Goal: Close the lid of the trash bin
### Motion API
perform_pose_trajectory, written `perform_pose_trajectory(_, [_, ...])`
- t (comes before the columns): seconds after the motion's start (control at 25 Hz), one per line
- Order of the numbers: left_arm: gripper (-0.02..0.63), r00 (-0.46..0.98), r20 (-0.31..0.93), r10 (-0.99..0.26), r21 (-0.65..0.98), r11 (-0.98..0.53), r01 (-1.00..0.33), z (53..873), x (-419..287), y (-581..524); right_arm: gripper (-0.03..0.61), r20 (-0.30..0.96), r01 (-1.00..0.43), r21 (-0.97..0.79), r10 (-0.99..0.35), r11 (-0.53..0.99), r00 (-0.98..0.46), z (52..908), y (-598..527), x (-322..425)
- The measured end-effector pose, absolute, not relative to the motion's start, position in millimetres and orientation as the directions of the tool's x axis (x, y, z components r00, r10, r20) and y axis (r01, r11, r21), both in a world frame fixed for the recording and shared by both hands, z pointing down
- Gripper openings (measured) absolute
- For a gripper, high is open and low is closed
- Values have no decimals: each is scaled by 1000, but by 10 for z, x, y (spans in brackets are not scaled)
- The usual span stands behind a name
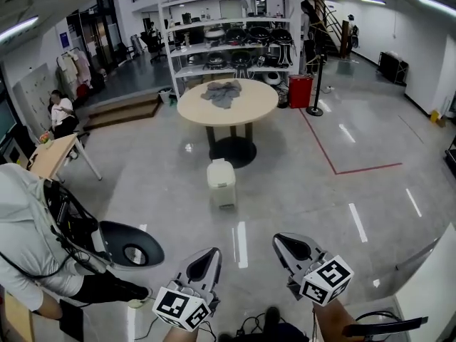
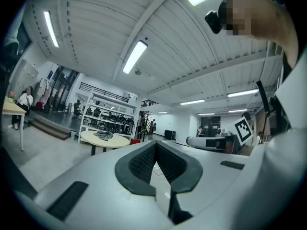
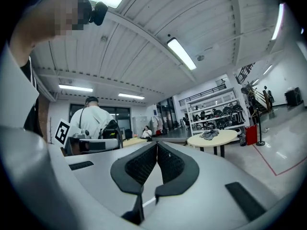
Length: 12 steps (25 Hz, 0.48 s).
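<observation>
Round table (image 1: 226,103) standing mid-room, smooth beige top. Trash bin (image 1: 221,184), boxy white plastic, sitting on glossy floor just in front of table; lid position too small to read. Left gripper (image 1: 212,255) and right gripper (image 1: 282,241) hovering well short of bin, likely awaiting approach. Ribbed black pads meeting at tips, holding nothing.

The bin (image 1: 221,184) stands on the floor (image 1: 164,184), well ahead of the left tool (image 1: 210,255) and ahead-left of the right tool (image 1: 283,242). Beyond it is the desk (image 1: 246,112) with a cloth (image 1: 222,92) on it, and the shelf (image 1: 228,34) stands behind that. A person (image 1: 28,241) is left of the left tool.
</observation>
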<state>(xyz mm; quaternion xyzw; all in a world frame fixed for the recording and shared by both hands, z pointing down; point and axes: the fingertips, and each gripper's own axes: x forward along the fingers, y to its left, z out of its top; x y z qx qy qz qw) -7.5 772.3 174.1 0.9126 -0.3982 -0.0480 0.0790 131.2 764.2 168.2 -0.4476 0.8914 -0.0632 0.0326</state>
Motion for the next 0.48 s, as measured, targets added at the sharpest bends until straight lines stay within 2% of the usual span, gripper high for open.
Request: perform_pose_trajectory(0.48, [-9, 730, -34, -682, 209, -719, -663, 1757, -897, 8530, 8, 30, -848, -146, -854, 510, -519, 1637, 8591, 508])
